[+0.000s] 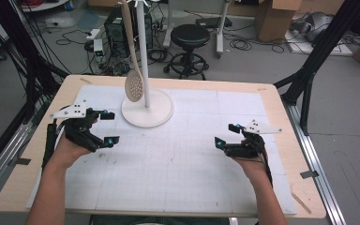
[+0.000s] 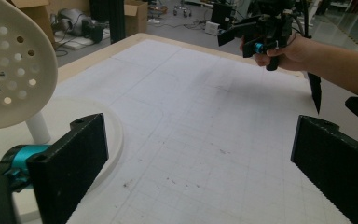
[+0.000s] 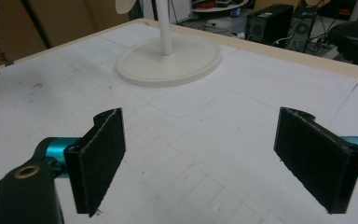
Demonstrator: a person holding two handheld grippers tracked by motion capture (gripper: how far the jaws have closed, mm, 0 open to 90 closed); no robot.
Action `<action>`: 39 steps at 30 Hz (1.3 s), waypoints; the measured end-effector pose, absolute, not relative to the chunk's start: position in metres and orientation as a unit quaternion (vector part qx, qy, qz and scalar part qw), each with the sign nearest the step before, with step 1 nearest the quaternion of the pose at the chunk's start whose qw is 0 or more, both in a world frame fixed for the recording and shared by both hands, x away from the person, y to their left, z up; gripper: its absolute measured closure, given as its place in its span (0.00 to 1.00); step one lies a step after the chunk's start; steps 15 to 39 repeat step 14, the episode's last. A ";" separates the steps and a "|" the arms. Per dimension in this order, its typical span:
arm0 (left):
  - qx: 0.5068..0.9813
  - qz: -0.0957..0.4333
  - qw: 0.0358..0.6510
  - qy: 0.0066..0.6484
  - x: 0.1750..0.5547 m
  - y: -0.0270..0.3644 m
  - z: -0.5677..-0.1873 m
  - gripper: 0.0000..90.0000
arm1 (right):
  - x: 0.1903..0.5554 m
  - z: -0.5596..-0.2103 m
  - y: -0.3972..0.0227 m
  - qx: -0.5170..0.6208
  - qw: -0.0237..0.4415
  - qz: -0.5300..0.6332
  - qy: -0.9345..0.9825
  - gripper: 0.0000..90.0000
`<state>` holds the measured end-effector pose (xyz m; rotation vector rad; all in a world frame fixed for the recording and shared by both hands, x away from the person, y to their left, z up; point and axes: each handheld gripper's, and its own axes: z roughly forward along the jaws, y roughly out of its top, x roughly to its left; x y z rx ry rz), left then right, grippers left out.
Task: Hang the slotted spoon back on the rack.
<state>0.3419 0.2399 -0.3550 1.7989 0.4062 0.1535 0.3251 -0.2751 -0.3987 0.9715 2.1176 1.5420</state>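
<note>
A white stand [image 1: 158, 112] with a round base and a thin pole rises at the back middle of the table; its base also shows in the right gripper view [image 3: 168, 63]. A cream slotted spoon [image 1: 134, 86] hangs from the top of the stand, its perforated head [image 2: 9, 70] just above the base. My left gripper [image 1: 111, 127] hovers left of the base, jaws open and empty [image 2: 196, 158]. My right gripper [image 1: 224, 134] is at the right side of the mat, jaws open with nothing between them [image 3: 200, 158].
A white gridded mat [image 1: 178, 164] covers most of the wooden table [image 1: 272, 91]. Beyond the far edge stand a black stool [image 1: 190, 35], a computer tower [image 1: 115, 26] and cardboard boxes [image 1: 274, 16]. Black frame legs [image 1: 309, 70] flank the table.
</note>
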 end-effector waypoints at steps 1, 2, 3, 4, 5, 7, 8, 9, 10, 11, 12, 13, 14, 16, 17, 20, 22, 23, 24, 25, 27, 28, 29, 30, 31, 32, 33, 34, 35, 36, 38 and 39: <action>0.777 0.065 0.601 0.175 0.342 0.240 -0.355 0.05 | 0.325 -0.399 -0.275 0.343 0.173 0.544 0.746 0.17; 0.776 0.065 0.602 0.177 0.342 0.240 -0.355 0.05 | 0.325 -0.399 -0.276 0.343 0.173 0.544 0.746 0.17; 0.777 0.066 0.600 0.177 0.342 0.239 -0.356 0.05 | 0.325 -0.399 -0.276 0.344 0.172 0.543 0.747 0.17; 0.777 0.065 0.600 0.178 0.342 0.239 -0.356 0.05 | 0.326 -0.399 -0.276 0.343 0.171 0.543 0.747 0.17; 0.779 0.065 0.598 0.178 0.342 0.239 -0.356 0.05 | 0.326 -0.399 -0.275 0.345 0.171 0.543 0.746 0.17; 0.780 0.065 0.597 0.177 0.342 0.238 -0.357 0.05 | 0.325 -0.399 -0.275 0.344 0.169 0.542 0.748 0.17; 0.781 0.065 0.596 0.177 0.343 0.238 -0.357 0.05 | 0.326 -0.400 -0.275 0.342 0.171 0.542 0.748 0.17; 0.780 0.064 0.597 0.178 0.343 0.237 -0.357 0.05 | 0.326 -0.400 -0.275 0.342 0.171 0.542 0.748 0.17; 0.780 0.064 0.597 0.179 0.343 0.237 -0.357 0.05 | 0.326 -0.400 -0.275 0.342 0.171 0.542 0.748 0.17; 0.781 0.064 0.596 0.177 0.343 0.238 -0.357 0.05 | 0.326 -0.400 -0.275 0.342 0.171 0.542 0.748 0.17; 0.780 0.066 0.596 0.179 0.343 0.238 -0.357 0.05 | 0.326 -0.400 -0.275 0.342 0.171 0.542 0.748 0.17; 0.780 0.066 0.596 0.180 0.343 0.238 -0.357 0.05 | 0.326 -0.400 -0.275 0.342 0.171 0.542 0.748 0.17; 0.779 0.065 0.597 0.181 0.343 0.239 -0.358 0.05 | 0.326 -0.400 -0.275 0.342 0.172 0.542 0.748 0.17; 0.779 0.065 0.597 0.181 0.343 0.239 -0.358 0.05 | 0.326 -0.400 -0.275 0.342 0.172 0.542 0.748 0.17; 0.779 0.065 0.597 0.181 0.343 0.239 -0.358 0.05 | 0.326 -0.400 -0.275 0.342 0.172 0.542 0.748 0.17; 0.779 0.065 0.597 0.181 0.343 0.239 -0.358 0.05 | 0.326 -0.400 -0.275 0.342 0.172 0.542 0.748 0.17; 0.779 0.065 0.597 0.181 0.343 0.239 -0.358 0.05 | 0.326 -0.400 -0.275 0.342 0.172 0.542 0.748 0.17; 0.779 0.065 0.597 0.181 0.343 0.239 -0.358 0.05 | 0.326 -0.400 -0.275 0.342 0.172 0.542 0.748 0.17; 0.779 0.065 0.597 0.181 0.343 0.239 -0.358 0.05 | 0.326 -0.400 -0.275 0.342 0.172 0.542 0.748 0.17; 0.779 0.065 0.597 0.181 0.343 0.239 -0.358 0.05 | 0.326 -0.400 -0.275 0.342 0.172 0.542 0.748 0.17; 0.779 0.065 0.597 0.181 0.343 0.239 -0.358 0.05 | 0.326 -0.400 -0.275 0.342 0.172 0.542 0.748 0.17; 0.779 0.065 0.597 0.181 0.343 0.239 -0.358 0.05 | 0.326 -0.400 -0.275 0.342 0.172 0.542 0.748 0.17; 0.779 0.065 0.597 0.181 0.343 0.239 -0.358 0.05 | 0.326 -0.400 -0.275 0.342 0.172 0.542 0.748 0.17; 0.779 0.065 0.597 0.181 0.343 0.239 -0.358 0.05 | 0.326 -0.400 -0.275 0.342 0.172 0.542 0.748 0.17; 0.779 0.065 0.597 0.181 0.343 0.239 -0.358 0.05 | 0.326 -0.400 -0.275 0.342 0.172 0.542 0.748 0.17; 0.779 0.065 0.597 0.181 0.343 0.239 -0.358 0.05 | 0.326 -0.400 -0.275 0.342 0.172 0.542 0.748 0.17; 0.779 0.065 0.597 0.181 0.343 0.239 -0.358 0.05 | 0.326 -0.400 -0.275 0.342 0.172 0.542 0.748 0.17; 0.779 0.065 0.597 0.181 0.343 0.239 -0.358 0.05 | 0.326 -0.400 -0.275 0.342 0.172 0.542 0.748 0.17; 0.779 0.065 0.597 0.181 0.343 0.239 -0.358 0.05 | 0.326 -0.400 -0.275 0.342 0.172 0.542 0.748 0.17; 0.779 0.065 0.597 0.181 0.343 0.239 -0.358 0.05 | 0.326 -0.400 -0.275 0.342 0.172 0.542 0.748 0.17; 0.779 0.065 0.597 0.181 0.343 0.239 -0.358 0.05 | 0.326 -0.400 -0.275 0.342 0.172 0.542 0.748 0.17; 0.779 0.065 0.597 0.181 0.343 0.239 -0.358 0.05 | 0.326 -0.400 -0.275 0.342 0.172 0.542 0.748 0.17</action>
